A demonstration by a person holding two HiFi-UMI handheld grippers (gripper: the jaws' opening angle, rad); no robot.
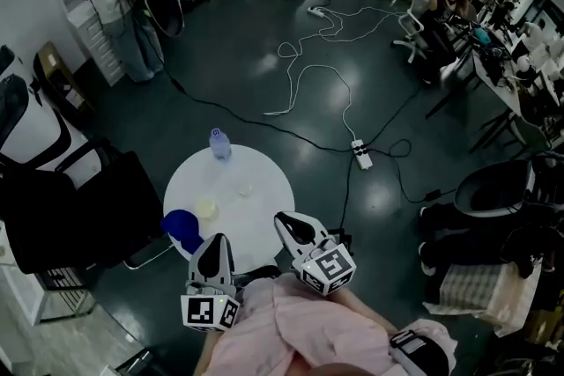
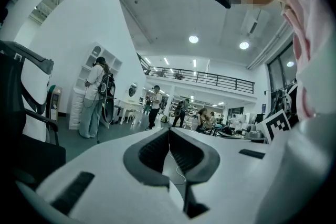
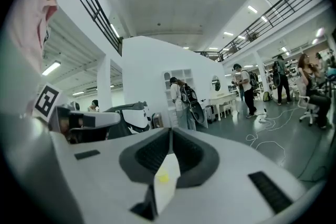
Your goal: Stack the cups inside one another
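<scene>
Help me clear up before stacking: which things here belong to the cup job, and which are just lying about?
Job: yellow cup, small pale cup, blue cup at the table edge.
Lying about: bottle, power strip and white cable on the floor.

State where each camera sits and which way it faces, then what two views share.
Head view: on the person's head, facing steeply down at the white table; left claw, right claw and pink clothing show.
Left gripper view: on the left claw, facing along its shut jaws into the hall; pink clothing shows.
Right gripper view: on the right claw, likewise, jaws shut.
Shared: both gripper views show the backpack wearer.
</scene>
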